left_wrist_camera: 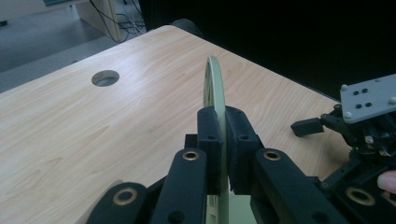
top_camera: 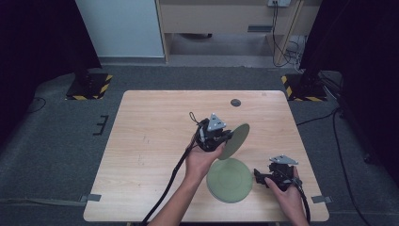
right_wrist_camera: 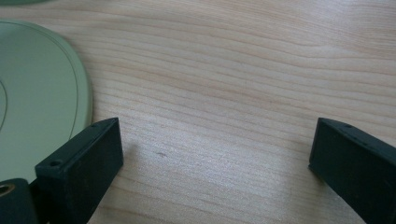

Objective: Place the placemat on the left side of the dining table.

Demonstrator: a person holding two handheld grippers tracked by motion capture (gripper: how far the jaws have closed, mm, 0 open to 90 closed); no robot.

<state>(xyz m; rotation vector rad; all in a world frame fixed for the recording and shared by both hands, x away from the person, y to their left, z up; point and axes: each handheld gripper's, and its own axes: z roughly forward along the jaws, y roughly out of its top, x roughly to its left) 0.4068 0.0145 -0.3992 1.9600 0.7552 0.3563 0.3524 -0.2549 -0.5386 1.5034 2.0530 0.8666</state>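
Left to right: the left tool (top_camera: 225,135), raised above the middle of the desk (top_camera: 150,141), pinches the rim of a pale green plate (top_camera: 235,140) between its pads (left_wrist_camera: 209,140), the plate tilted on edge clear of the wood. Below it, a stack of green plates (top_camera: 229,180) lies flat near the front edge. The right tool (top_camera: 260,176), jaws spread and empty, rests just beside the stack.
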